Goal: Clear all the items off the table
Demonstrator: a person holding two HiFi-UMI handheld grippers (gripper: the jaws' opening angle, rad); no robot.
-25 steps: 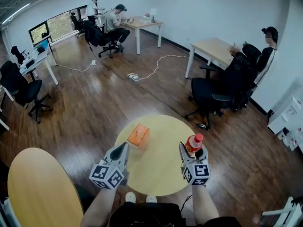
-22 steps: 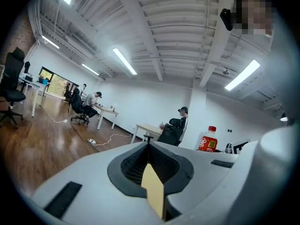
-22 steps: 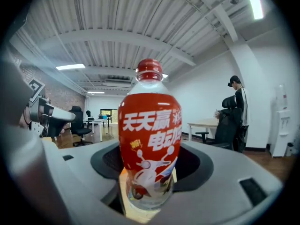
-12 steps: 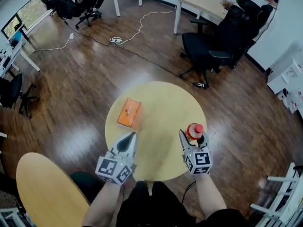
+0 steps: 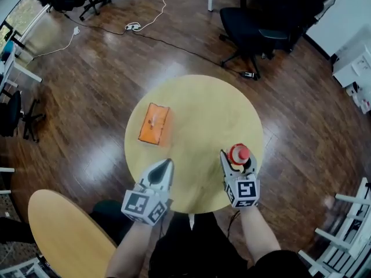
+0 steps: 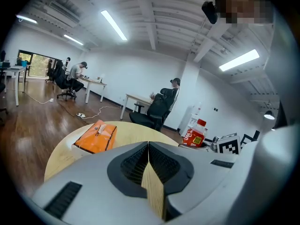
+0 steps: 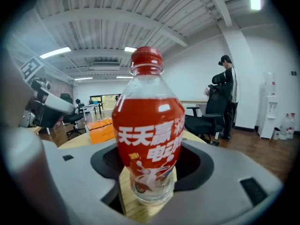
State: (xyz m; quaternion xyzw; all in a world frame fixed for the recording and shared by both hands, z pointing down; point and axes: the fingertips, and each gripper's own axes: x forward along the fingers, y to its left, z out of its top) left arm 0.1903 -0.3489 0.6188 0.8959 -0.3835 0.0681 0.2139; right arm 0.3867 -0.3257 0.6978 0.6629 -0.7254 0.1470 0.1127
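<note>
A round wooden table (image 5: pixel 203 109) carries an orange tissue box (image 5: pixel 154 123) on its left part; the box also shows in the left gripper view (image 6: pixel 96 136) and far behind the bottle (image 7: pixel 101 129). My right gripper (image 5: pixel 237 160) is over the table's near right edge, shut on a red-labelled, red-capped bottle (image 5: pixel 239 153). The bottle (image 7: pixel 149 125) stands upright between the jaws, its base just over the wood. My left gripper (image 5: pixel 164 168) hangs over the near left part of the table, shut and empty (image 6: pixel 148 146), with the box ahead of it and the bottle (image 6: pixel 194 135) to its right.
A second round table (image 5: pixel 64 236) lies at the lower left. Black office chairs (image 5: pixel 255 28) stand beyond the table. A cable with a power strip (image 5: pixel 133 26) runs over the wooden floor. A white rack (image 5: pixel 348 213) is at the right. A person (image 7: pixel 228 97) stands near the chairs.
Both grippers have sunk toward the tabletop, the bottle staying in the right one. The head view has tilted down, so the table now fills the middle.
</note>
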